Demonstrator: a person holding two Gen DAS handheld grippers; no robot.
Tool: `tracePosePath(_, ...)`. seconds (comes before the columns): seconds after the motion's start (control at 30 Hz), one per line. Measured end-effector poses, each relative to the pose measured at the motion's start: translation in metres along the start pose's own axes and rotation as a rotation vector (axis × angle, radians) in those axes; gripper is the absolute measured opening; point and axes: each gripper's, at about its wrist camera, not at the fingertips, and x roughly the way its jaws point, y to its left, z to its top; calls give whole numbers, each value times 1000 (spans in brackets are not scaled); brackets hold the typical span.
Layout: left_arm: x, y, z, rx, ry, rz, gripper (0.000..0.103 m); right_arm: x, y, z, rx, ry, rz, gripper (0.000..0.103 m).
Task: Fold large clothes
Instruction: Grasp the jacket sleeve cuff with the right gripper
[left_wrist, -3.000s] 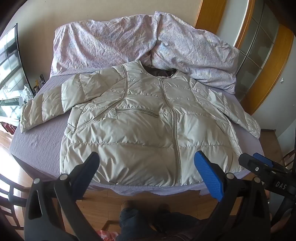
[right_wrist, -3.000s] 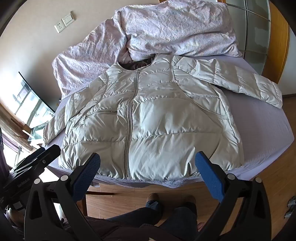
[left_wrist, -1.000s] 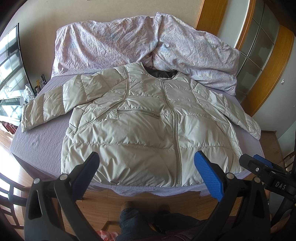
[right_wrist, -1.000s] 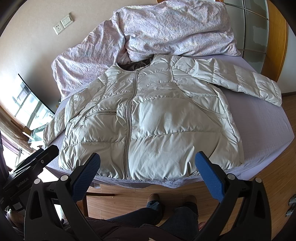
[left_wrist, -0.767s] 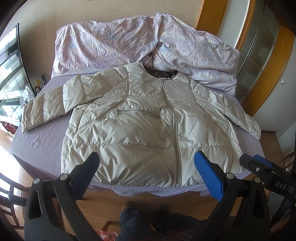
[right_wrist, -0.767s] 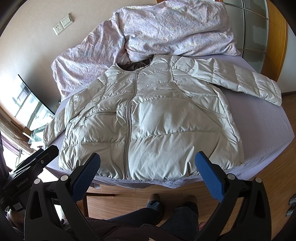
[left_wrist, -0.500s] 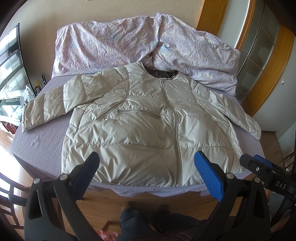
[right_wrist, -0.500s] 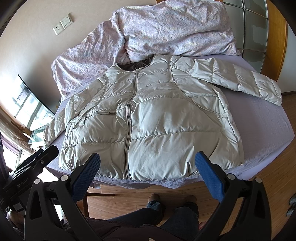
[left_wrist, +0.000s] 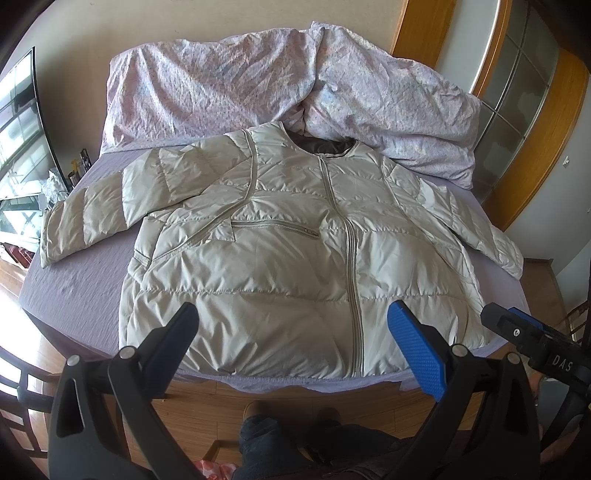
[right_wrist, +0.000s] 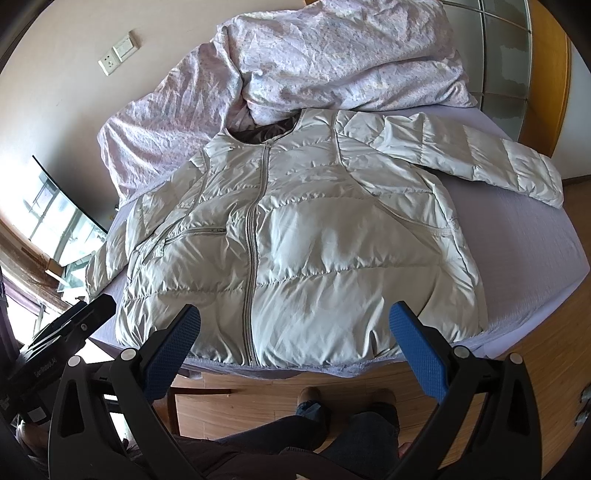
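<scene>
A pale beige puffer jacket (left_wrist: 280, 258) lies flat, front up and zipped, on the purple bed (left_wrist: 74, 280), both sleeves spread out to the sides. It also shows in the right wrist view (right_wrist: 314, 251). My left gripper (left_wrist: 291, 343) is open and empty, held above the floor just short of the jacket's hem. My right gripper (right_wrist: 293, 343) is open and empty, also near the hem. The right gripper's body shows in the left wrist view (left_wrist: 532, 343); the left gripper's body shows in the right wrist view (right_wrist: 59, 339).
A crumpled lilac duvet (left_wrist: 258, 85) is heaped at the head of the bed, touching the jacket's collar. Wooden door frames (left_wrist: 535, 147) stand to the right. A window and cluttered sill (left_wrist: 22, 158) lie to the left. The person's legs (right_wrist: 314, 424) stand on the wooden floor.
</scene>
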Motion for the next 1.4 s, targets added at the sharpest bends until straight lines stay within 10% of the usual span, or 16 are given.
tracePosePath(0.47,65,3,38,45,58,135,101,59,-112,67,214,102,-135,102)
tracePosePath(1.07,117,3,66,-15,140,213,101,83,-340,169,453,136,-610,94)
tracePosePath(1.4,120,11,71,-38,149,231,101,103,-402,170,595,216,-511,86)
